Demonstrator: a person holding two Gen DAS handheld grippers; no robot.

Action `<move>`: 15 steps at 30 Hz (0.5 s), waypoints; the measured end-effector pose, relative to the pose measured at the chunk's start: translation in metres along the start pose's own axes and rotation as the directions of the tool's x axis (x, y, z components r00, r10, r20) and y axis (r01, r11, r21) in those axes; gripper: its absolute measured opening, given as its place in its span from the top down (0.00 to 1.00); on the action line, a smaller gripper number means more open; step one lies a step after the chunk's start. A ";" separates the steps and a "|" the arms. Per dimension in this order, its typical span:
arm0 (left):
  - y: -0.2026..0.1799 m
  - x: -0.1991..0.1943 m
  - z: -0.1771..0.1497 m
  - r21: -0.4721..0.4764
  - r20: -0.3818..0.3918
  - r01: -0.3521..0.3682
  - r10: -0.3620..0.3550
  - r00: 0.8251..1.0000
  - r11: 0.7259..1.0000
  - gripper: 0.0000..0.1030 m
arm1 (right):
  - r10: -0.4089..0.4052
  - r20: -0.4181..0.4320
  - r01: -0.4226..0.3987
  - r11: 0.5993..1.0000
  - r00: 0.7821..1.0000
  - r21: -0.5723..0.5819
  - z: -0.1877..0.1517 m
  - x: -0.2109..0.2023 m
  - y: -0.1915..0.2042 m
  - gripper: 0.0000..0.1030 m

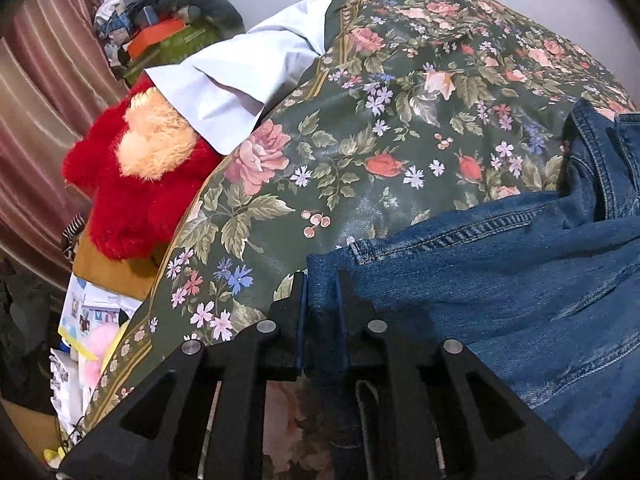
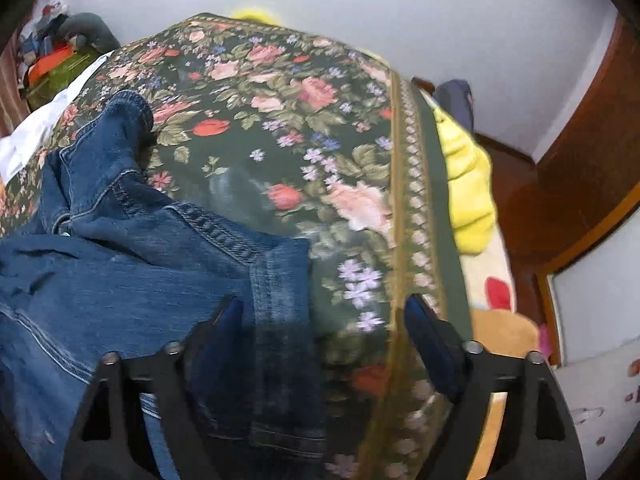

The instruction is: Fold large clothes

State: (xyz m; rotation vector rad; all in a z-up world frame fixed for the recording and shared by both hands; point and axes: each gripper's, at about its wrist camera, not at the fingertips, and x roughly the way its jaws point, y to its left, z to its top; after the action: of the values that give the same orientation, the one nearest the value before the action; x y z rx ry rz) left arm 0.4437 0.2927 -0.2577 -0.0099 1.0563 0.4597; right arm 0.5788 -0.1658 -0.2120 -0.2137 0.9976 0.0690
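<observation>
1. Floral cover (image 1: 400, 120), dark green with roses, spreads over a bed; white wall behind. No legible writing or labels in either view.
2. Denim jacket (image 1: 500, 272) lies on the cover, at 4 o'clock in the left view and 8 o'clock in the right.
3. Left gripper (image 1: 322, 288): fingers clamped on the jacket's corner edge.
4. Right gripper (image 2: 320, 312): fingers wide apart, straddling another jacket corner.
5. Left view only: red plush toy (image 1: 132, 200) at 9 o'clock, pale blue cloth (image 1: 232, 80).
6. Right view only: yellow plush (image 2: 468, 184) at 3 o'clock.
</observation>
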 end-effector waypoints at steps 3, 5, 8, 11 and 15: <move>0.003 -0.009 -0.001 0.007 -0.017 0.006 -0.006 1.000 1.000 0.77 | 0.041 -0.022 -0.041 0.999 0.999 -0.001 -0.003 -0.010 -0.009 0.19; 0.007 -0.024 -0.002 0.003 -0.014 0.023 -0.023 1.000 1.000 0.67 | 0.049 -0.018 -0.049 0.999 0.999 -0.002 -0.006 -0.026 -0.012 0.19; 0.011 -0.057 -0.005 0.000 0.029 0.060 -0.060 0.998 0.998 0.52 | 0.080 0.008 -0.080 0.997 0.997 0.001 -0.012 -0.059 -0.018 0.19; 0.014 -0.094 -0.011 0.017 0.082 0.081 -0.082 0.993 0.997 0.37 | 0.139 0.036 -0.139 0.990 0.990 0.015 -0.021 -0.095 -0.022 0.19; 0.019 -0.146 -0.025 0.031 0.145 0.132 -0.135 0.980 0.991 0.23 | 0.222 0.060 -0.224 0.974 0.973 0.038 -0.036 -0.144 -0.027 0.12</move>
State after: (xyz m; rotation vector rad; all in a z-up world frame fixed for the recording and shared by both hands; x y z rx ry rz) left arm 0.3564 0.2512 -0.1434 -0.0279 0.9092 0.3227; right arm 0.4749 -0.1942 -0.1061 -0.0574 0.9641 0.2560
